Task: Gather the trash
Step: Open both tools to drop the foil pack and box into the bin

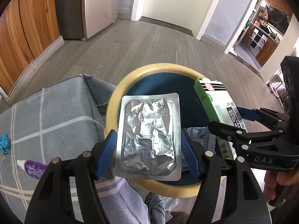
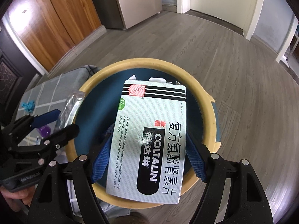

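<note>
My left gripper (image 1: 148, 149) is shut on a silver foil blister pack (image 1: 148, 136) and holds it over a round bin (image 1: 119, 85) with a yellow rim and dark blue inside. My right gripper (image 2: 147, 160) is shut on a white and green Coltalin medicine box (image 2: 149, 136) and holds it over the same bin (image 2: 205, 100). The box (image 1: 216, 104) and the right gripper (image 1: 243, 119) show at the right of the left wrist view. The blister pack (image 2: 72, 104) and the left gripper (image 2: 56, 121) show at the left of the right wrist view. A crumpled wrapper (image 1: 203, 136) lies inside the bin.
A grey checked cloth (image 1: 52, 112) covers a surface left of the bin. On it lie a purple tube (image 1: 33, 167) and a blue crumpled scrap (image 1: 4, 142). Grey wood floor (image 1: 130, 43) surrounds the bin. Wooden cabinets (image 1: 28, 18) stand far left.
</note>
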